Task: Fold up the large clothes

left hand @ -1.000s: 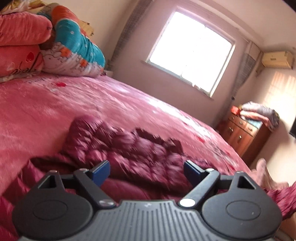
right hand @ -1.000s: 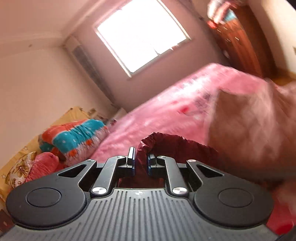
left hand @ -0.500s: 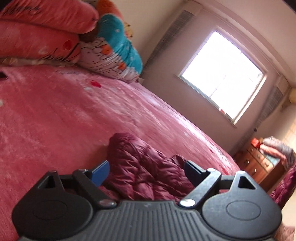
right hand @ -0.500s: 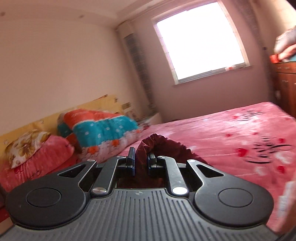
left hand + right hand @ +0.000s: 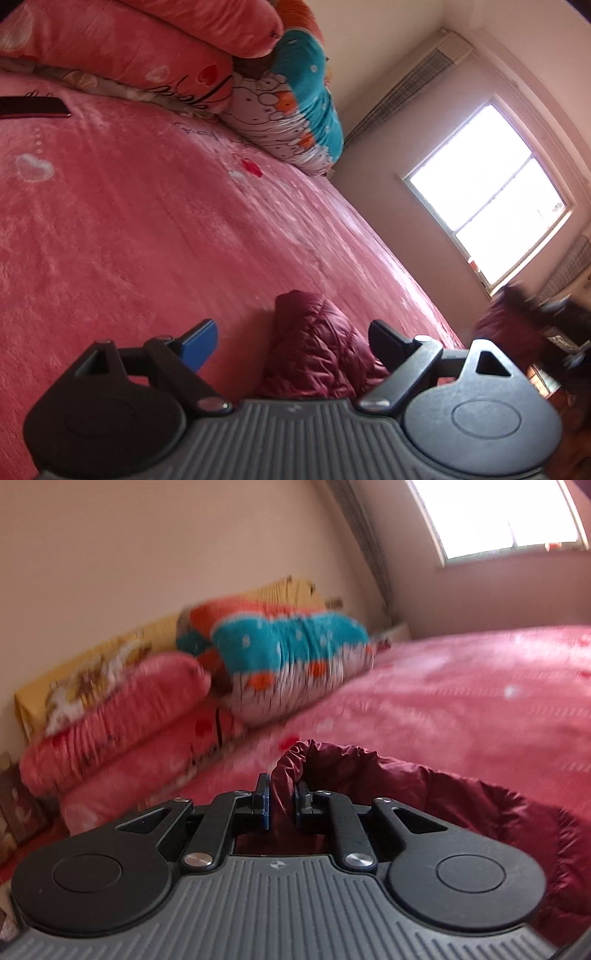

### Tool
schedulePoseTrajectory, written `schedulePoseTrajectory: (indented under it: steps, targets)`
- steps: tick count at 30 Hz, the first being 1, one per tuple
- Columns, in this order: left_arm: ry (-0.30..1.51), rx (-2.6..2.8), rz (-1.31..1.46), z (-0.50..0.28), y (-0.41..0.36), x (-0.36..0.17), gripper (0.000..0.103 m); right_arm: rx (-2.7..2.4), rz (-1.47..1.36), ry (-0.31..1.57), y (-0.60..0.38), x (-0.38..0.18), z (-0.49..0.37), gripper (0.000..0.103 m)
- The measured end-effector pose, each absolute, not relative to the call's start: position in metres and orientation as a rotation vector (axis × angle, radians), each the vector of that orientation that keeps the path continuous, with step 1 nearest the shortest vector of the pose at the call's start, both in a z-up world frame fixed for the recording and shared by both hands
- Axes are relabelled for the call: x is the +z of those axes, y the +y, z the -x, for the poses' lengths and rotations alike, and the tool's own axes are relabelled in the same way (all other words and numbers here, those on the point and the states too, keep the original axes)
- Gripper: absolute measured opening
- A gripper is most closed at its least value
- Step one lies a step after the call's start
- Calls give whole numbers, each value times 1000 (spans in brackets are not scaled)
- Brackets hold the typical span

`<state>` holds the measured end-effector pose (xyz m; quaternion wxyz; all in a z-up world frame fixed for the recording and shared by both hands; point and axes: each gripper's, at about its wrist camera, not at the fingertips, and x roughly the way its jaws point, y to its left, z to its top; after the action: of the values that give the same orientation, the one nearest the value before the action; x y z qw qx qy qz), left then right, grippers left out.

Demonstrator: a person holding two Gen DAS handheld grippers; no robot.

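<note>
Lying on the pink plush bed cover (image 5: pixel 147 229), the dark red quilted puffer jacket (image 5: pixel 317 354) looks light, soft and rather slippery, so I judge it will slump and slide when lifted. The left gripper (image 5: pixel 291 341) is spread wide and holds nothing, with a padded end of the jacket between its blue fingers (image 5: pixel 199 341). A hem or cuff seems the best place to hold. The right gripper (image 5: pixel 281 803) is clenched on a gathered edge of the jacket. Dark script on the pink folded quilt (image 5: pixel 155 48) is not readable.
</note>
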<state>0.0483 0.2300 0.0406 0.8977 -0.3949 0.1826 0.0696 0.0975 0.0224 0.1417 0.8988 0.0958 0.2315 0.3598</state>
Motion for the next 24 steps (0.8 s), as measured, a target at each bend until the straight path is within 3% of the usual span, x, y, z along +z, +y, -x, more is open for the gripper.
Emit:
schedulePoseTrajectory:
  steps: [8, 15, 18, 20, 24]
  targets:
    - [395, 129, 843, -56, 232, 37, 89, 752, -269, 657, 45, 64, -124, 15]
    - [408, 118, 854, -58, 229, 33, 89, 749, -243, 695, 52, 52, -119, 23]
    - [405, 107, 848, -59, 227, 34, 89, 729, -230, 713, 53, 49, -122, 41]
    - [404, 96, 842, -60, 225, 34, 89, 727, -243, 706, 41, 53, -116, 60]
    - [390, 65, 796, -62, 216, 38, 89, 719, -279, 675, 29, 59, -113, 72]
